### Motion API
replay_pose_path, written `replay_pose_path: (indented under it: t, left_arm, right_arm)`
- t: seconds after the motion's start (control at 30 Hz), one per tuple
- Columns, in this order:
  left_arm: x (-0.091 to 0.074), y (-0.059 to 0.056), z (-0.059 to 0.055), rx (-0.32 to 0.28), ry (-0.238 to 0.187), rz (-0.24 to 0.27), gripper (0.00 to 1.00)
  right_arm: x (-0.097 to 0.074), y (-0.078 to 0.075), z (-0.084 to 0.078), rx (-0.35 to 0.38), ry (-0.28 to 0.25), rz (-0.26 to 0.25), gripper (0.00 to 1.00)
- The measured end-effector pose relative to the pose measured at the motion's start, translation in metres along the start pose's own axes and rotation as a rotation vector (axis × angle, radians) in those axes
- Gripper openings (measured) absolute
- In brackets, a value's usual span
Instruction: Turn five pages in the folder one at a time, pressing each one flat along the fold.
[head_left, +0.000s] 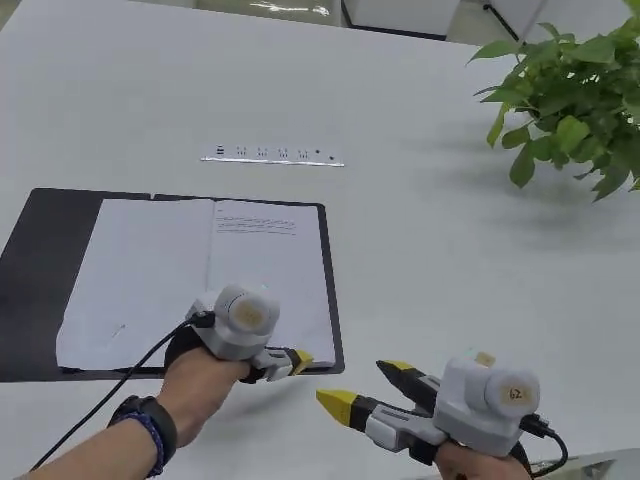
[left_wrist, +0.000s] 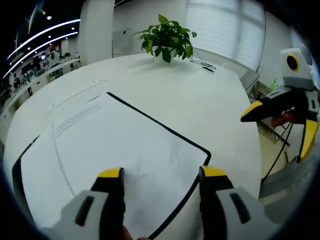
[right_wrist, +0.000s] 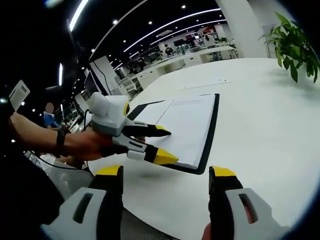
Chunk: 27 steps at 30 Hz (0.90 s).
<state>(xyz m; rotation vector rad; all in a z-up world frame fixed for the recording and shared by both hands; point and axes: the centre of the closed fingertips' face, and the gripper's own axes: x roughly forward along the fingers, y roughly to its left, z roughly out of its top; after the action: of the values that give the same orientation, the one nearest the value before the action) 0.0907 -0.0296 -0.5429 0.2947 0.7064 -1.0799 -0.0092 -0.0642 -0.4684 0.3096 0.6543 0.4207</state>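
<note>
Folder (head_left: 30, 260) lies open centre left on white table (head_left: 450, 250), page print too small to read; left gripper (head_left: 292, 360) spread over its lower right corner; right gripper (head_left: 365, 385), sticker "62", spread empty lower right; plant (head_left: 570, 100) upper right.

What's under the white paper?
A black folder lies under the paper, its border showing around it. The folder rests on the white table. Sheets beneath the top ones are covered, so they cannot be seen.
</note>
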Motion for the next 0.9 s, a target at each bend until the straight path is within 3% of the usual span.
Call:
replay_pose_path:
  t: [0.47,0.9]
  left_arm:
    - [0.0040,0.0019,-0.0086,0.101,0.025,0.027,0.58]
    - [0.0031,0.0052,-0.0081,0.094,0.017,0.018,0.55]
  right_arm:
    - [0.0008,-0.0082,-0.0031,0.011,0.009,-0.008,0.67]
    - [0.0042,-0.0092,-0.0029,0.020,0.004,-0.007,0.66]
